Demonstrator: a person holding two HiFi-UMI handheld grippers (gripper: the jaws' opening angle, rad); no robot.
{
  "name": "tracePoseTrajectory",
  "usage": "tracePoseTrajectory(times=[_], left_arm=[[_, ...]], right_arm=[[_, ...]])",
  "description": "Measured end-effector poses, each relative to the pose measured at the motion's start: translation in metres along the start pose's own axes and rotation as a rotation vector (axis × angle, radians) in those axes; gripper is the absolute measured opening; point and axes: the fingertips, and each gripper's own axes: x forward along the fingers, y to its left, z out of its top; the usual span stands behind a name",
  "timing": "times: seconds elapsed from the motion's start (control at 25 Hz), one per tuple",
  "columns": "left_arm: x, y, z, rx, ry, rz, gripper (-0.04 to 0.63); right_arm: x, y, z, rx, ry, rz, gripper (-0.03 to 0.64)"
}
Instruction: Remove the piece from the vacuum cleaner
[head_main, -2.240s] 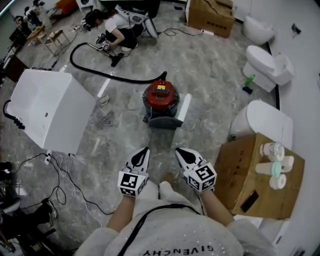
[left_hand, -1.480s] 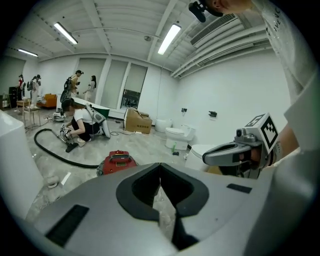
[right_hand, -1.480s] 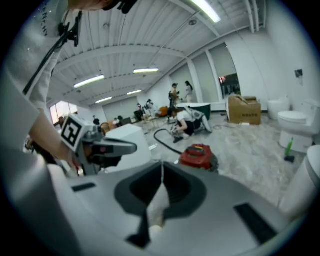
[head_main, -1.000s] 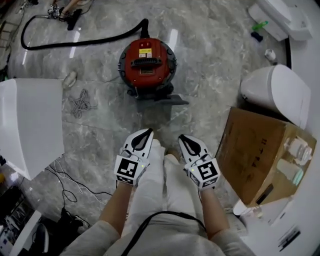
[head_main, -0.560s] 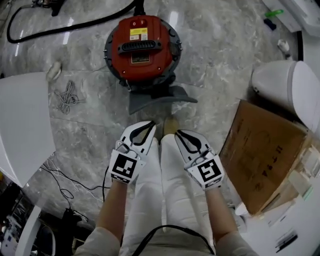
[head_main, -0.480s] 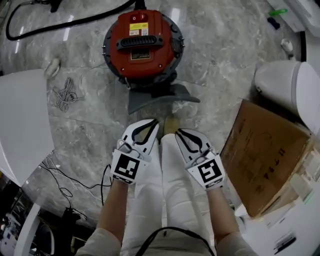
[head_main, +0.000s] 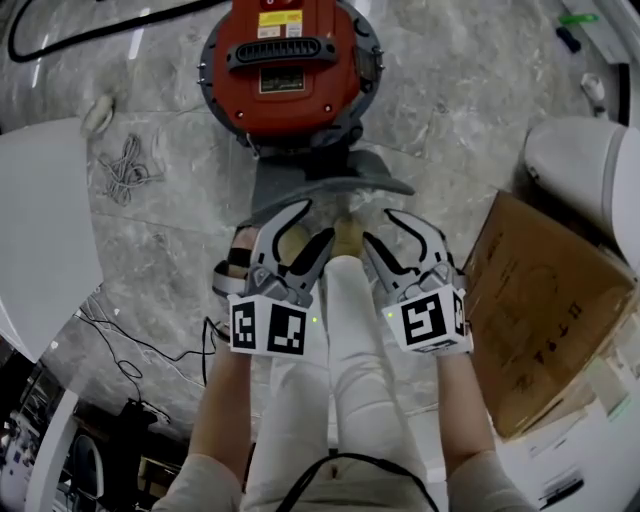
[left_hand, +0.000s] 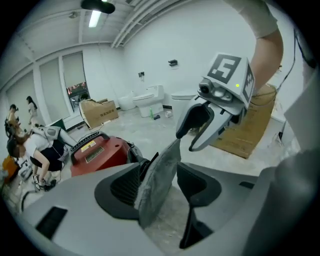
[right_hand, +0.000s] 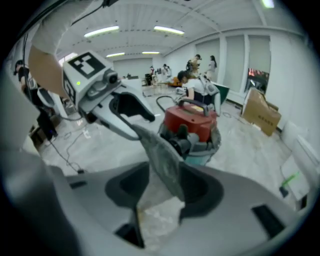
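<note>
Two grippers, one task item, assorted surroundings.

1. Left gripper (head_main: 312, 222): jaws spread wide, having just been opening from fully closed. It has come down to the near edge of the grey piece (head_main: 330, 185). In its own view the piece's edge stands in the gap, and neither pad presses on it.
2. Right gripper (head_main: 380, 228): same condition, jaws just opened and parted wide around the same edge, gripping nothing.
3. Grey piece: flat, wedge-shaped, still seated at the front of the red vacuum cleaner (head_main: 290, 70) on the marble floor (head_main: 470, 110).
4. Cardboard box (head_main: 545, 310) and white toilet (head_main: 590, 170): to the right, well apart.

Assessment: approach finished, removal not begun. Closing both pairs on the edge looks the likely next step.
</note>
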Motion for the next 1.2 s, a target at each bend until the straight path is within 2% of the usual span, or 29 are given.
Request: tracePoseTrajectory(times=[0.08, 0.2, 0.36, 0.6, 0.84, 1.08, 1.2], left_arm=[[0.002, 0.010, -0.006, 0.057, 0.040, 0.019, 0.253], [0.007, 0.024, -0.024, 0.121, 0.119, 0.055, 0.262], [0.016, 0.033, -0.045, 0.136, 0.185, 0.066, 0.264], [0.031, 0.028, -0.054, 0.163, 0.196, 0.073, 0.270], [0.047, 0.029, -0.064, 0.137, 0.226, 0.076, 0.270], [0.057, 0.031, -0.072, 0.158, 0.248, 0.062, 0.270], [0.060, 0.029, -0.076, 0.178, 0.261, 0.053, 0.270]], right_arm=[[0.008, -0.013, 0.001, -0.051, 0.020, -0.011, 0.187], [0.024, -0.029, -0.004, -0.122, 0.069, 0.000, 0.204], [0.044, -0.040, -0.013, -0.200, 0.153, 0.035, 0.207], [0.062, -0.037, -0.015, -0.290, 0.177, 0.071, 0.207], [0.080, -0.037, -0.013, -0.420, 0.213, 0.106, 0.207], [0.088, -0.033, -0.011, -0.492, 0.214, 0.101, 0.207], [0.090, -0.031, -0.013, -0.476, 0.210, 0.099, 0.206]])
